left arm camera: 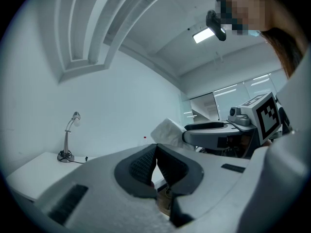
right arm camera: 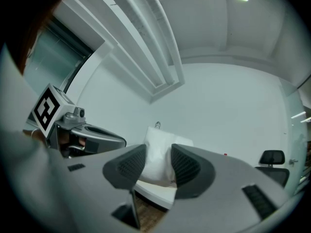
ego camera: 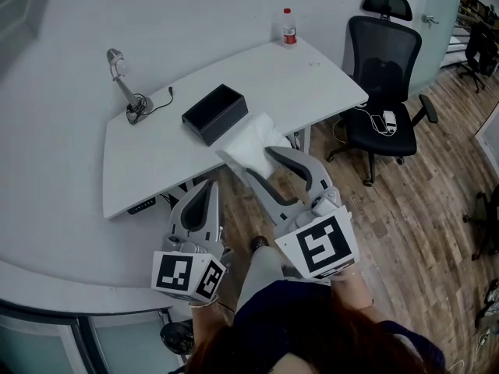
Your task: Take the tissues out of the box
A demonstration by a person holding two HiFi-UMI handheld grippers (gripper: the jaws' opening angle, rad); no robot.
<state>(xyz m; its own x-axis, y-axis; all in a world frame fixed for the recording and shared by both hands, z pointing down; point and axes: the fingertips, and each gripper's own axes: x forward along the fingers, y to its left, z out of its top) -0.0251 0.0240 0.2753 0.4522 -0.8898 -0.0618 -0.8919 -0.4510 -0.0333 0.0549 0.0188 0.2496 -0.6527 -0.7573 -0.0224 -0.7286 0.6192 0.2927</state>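
A black open-topped box (ego camera: pixel 214 113) stands on the white table (ego camera: pixel 148 158). A white stack of tissues (ego camera: pixel 251 140) hangs over the table's front edge, just right of the box. My right gripper (ego camera: pixel 260 160) is shut on it, and in the right gripper view the tissues (right arm camera: pixel 156 155) sit pressed between the two dark pads (right arm camera: pixel 130 165). My left gripper (ego camera: pixel 208 185) hovers lower left, below the table edge, with its jaws closed on nothing. In the left gripper view its pads (left arm camera: pixel 145 165) touch each other, and the tissues (left arm camera: pixel 169 130) and right gripper (left arm camera: pixel 187 136) show beyond.
A desk lamp (ego camera: pixel 118 62) with its cable stands at the table's back left. A small bottle (ego camera: pixel 288 26) stands at the far corner. A black office chair (ego camera: pixel 383 76) is to the right on the wooden floor (ego camera: pixel 421 209).
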